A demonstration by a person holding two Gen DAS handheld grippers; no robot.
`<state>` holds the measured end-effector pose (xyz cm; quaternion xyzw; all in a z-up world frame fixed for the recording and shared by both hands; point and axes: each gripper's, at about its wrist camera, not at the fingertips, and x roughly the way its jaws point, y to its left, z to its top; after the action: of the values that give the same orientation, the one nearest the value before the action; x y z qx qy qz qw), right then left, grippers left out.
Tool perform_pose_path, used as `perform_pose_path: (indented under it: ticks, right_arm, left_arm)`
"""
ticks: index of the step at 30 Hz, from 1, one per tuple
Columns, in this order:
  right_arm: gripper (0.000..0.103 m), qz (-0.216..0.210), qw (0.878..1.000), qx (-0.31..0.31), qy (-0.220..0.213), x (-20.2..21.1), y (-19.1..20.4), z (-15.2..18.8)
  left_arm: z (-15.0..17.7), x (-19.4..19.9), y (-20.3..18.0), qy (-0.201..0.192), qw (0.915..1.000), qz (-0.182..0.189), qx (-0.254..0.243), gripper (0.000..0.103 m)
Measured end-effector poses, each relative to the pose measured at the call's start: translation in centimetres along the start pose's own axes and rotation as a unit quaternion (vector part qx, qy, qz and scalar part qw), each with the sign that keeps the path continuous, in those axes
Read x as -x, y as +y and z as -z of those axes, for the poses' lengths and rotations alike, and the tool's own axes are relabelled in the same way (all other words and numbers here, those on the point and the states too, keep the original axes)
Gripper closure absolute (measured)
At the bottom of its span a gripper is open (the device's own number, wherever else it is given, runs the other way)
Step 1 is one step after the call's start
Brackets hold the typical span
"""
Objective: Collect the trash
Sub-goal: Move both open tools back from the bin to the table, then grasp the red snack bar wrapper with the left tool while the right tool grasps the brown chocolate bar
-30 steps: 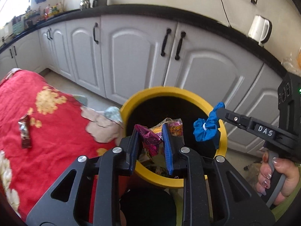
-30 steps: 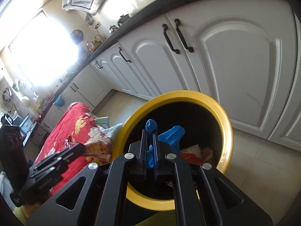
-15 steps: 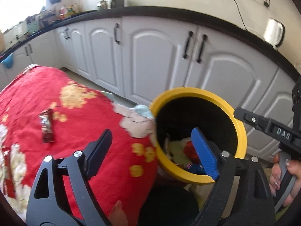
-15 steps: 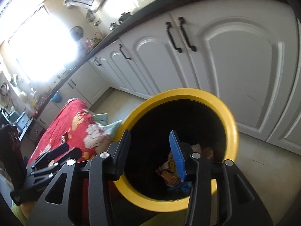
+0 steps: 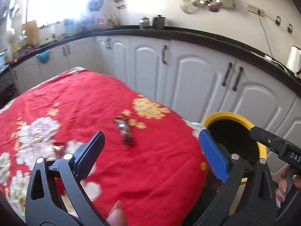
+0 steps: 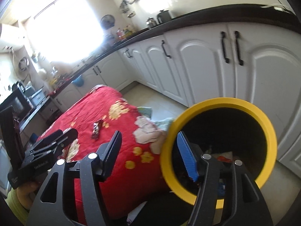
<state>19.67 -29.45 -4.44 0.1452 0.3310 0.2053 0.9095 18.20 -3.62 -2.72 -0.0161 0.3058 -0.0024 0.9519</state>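
One wrapper [image 5: 125,131], one yellow bin [image 5: 222,114], red cloth [image 5: 150,169]

We see open red cloth around the dark wrapper [image 5: 125,131] on the table [image 5: 154,169]. The yellow-rimmed bin [image 5: 222,115] stands against the table's right edge, with white cabinets [image 5: 197,82] close beyond.

My jaws opening, nothing between; yellow-rimmed bin [image 6: 267,124] just ahead-right, trash inside; dark wrapper [image 6: 96,130] on red cloth [image 6: 116,156] ahead-left.
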Motion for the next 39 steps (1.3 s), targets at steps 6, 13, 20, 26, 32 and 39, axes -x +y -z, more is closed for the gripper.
perform_pose_path:
  ticks: [6, 13, 20, 26, 32, 39]
  right_arm:
    - [0.042, -0.015, 0.999, 0.029, 0.016, -1.8, 3.2, -0.2]
    - [0.042, -0.038, 0.996, 0.064, 0.039, -5.0, 7.5, -0.8]
    - [0.042, -0.051, 0.992, 0.095, 0.071, -9.2, 11.1, -1.4]
    - [0.042, -0.053, 0.986, 0.12, 0.103, -13.2, 13.2, -1.3]
    - [0.046, -0.056, 0.981, 0.126, 0.139, -16.9, 14.6, -0.8]
    - [0.053, -0.052, 0.977, 0.117, 0.171, -20.3, 14.8, -0.3]
  left_arm:
    - [-0.3, 1.2, 4.3, -0.007, 0.9987, -0.042, 0.028, 0.011]
    - [-0.1, 1.7, 9.3, 0.005, 0.9942, -0.079, 0.073, 0.011]
    - [1.0, 1.1, 13.2, 0.039, 0.9897, -0.085, 0.109, 0.011]
    - [2.5, -0.1, 15.4, 0.082, 0.9857, -0.074, 0.127, 0.011]
    - [3.9, -1.1, 16.5, 0.114, 0.9819, -0.059, 0.139, 0.021]
    - [5.0, -2.0, 16.9, 0.138, 0.9782, -0.038, 0.151, 0.036]
